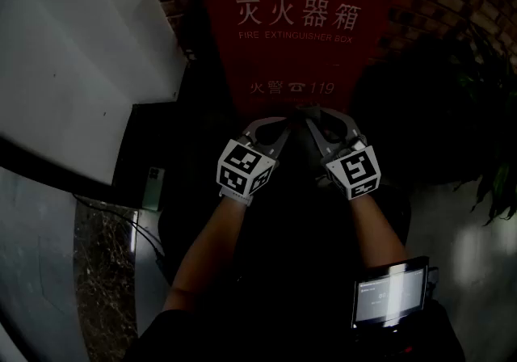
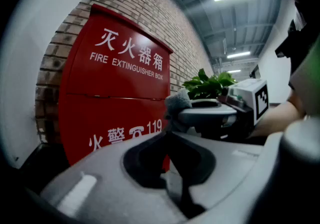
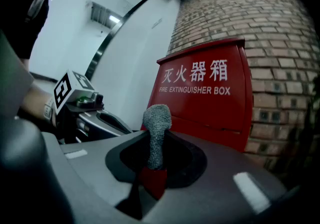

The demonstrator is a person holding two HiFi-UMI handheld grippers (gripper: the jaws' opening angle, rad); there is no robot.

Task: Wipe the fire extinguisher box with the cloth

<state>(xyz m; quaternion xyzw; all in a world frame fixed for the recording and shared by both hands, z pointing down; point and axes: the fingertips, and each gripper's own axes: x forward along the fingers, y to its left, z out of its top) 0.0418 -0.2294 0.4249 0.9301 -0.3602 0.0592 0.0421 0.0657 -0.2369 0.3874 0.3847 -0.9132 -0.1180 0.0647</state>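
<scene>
Red fire extinguisher box (image 1: 295, 37) stands closed against the brick wall (image 3: 280, 43). The right gripper (image 3: 153, 143) pinches the grey cloth (image 3: 157, 115), while the left gripper (image 2: 169, 135) has its jaws pressed together on nothing. Both are side by side near the box's front.

The left tongs (image 1: 283, 123) and right tongs (image 1: 312, 116) are alike: smooth matte grey plastic shells, each with two curved grey arms running forward from a rounded black recess. Seen from its own camera, each shell carries pale rectangular patches (image 3: 250, 191) on its upper face. The left tongs' cube (image 1: 242, 170) and the right tongs' cube (image 1: 354, 174) are white with bold black square-pattern markers on every visible face. A small green light (image 3: 83, 101) shows beside the left tongs' cube. Both forearms (image 1: 212, 249) are bare of sleeves, and dark clothing (image 1: 202, 340) covers the upper body. A small black-framed screen (image 1: 389, 292) sits near the right forearm.
</scene>
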